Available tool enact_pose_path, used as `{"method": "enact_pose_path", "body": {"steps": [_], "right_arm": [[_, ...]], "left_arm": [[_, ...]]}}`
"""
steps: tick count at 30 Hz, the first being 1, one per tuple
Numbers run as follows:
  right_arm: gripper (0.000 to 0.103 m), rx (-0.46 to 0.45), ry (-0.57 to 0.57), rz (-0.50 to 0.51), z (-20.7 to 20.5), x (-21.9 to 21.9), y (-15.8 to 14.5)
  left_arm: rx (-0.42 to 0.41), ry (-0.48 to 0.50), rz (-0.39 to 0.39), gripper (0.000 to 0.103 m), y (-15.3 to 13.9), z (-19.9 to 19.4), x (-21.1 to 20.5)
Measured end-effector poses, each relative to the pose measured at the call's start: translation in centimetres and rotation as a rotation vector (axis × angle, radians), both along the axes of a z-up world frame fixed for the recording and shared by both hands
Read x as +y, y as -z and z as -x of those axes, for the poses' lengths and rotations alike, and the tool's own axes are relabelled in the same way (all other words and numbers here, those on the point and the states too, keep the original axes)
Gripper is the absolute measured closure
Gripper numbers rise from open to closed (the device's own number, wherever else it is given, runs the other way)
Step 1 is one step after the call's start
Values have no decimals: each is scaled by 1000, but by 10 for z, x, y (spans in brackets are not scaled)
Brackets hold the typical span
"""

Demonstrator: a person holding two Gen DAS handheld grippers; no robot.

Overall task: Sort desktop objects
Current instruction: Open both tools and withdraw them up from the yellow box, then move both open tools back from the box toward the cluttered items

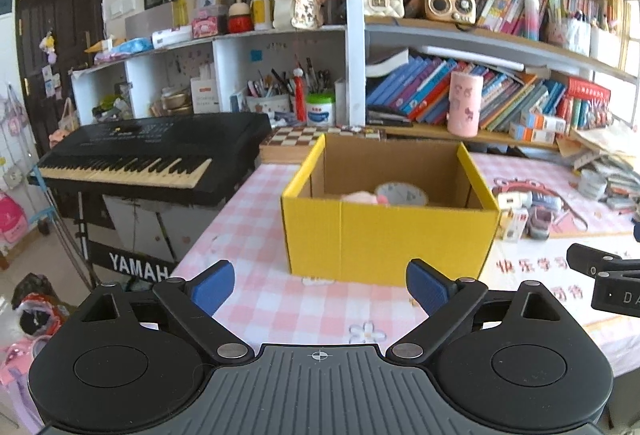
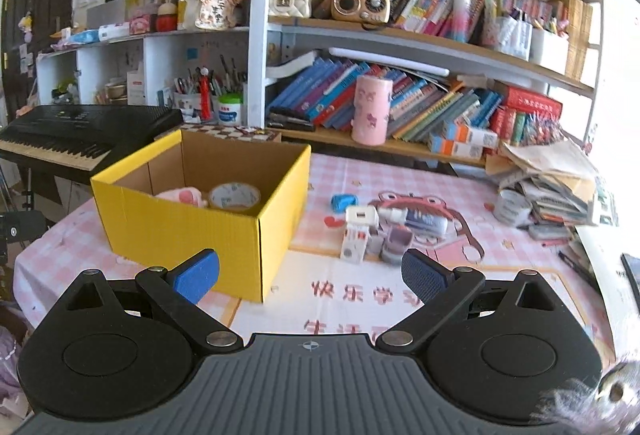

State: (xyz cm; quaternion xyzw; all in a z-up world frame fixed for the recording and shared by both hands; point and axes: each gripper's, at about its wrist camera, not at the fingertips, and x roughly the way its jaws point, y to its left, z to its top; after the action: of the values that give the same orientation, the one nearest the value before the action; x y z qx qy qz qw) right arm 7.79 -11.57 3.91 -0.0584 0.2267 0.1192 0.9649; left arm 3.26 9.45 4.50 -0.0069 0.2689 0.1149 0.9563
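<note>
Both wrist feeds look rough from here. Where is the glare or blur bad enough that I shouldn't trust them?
Left wrist view: strong fisheye bending of the bookshelf; the pink item in the yellow box is smeared by blur. Right wrist view: window glare blows out the right edge past the paper stack; the small items right of the box are soft, labels unreadable.

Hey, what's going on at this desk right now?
Someone is sorting desk clutter into a yellow box. A tape roll and a pink item already lie inside. Both the left hand-held gripper and the right hand-held gripper hang open and empty. A white bottle, a blue item and small boxes wait on the tablecloth.
</note>
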Motion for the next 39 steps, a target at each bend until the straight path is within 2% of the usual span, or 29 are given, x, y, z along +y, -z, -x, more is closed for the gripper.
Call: {"method": "enact_pose_path", "body": {"steps": [14,39], "right_arm": [[5,48,-37,45,32,8,21],[4,118,-62,54,47,12,32]], "left_arm": [[50,20,-12,8,16,17,-12],[104,53,4,7,28,29,-19]]}}
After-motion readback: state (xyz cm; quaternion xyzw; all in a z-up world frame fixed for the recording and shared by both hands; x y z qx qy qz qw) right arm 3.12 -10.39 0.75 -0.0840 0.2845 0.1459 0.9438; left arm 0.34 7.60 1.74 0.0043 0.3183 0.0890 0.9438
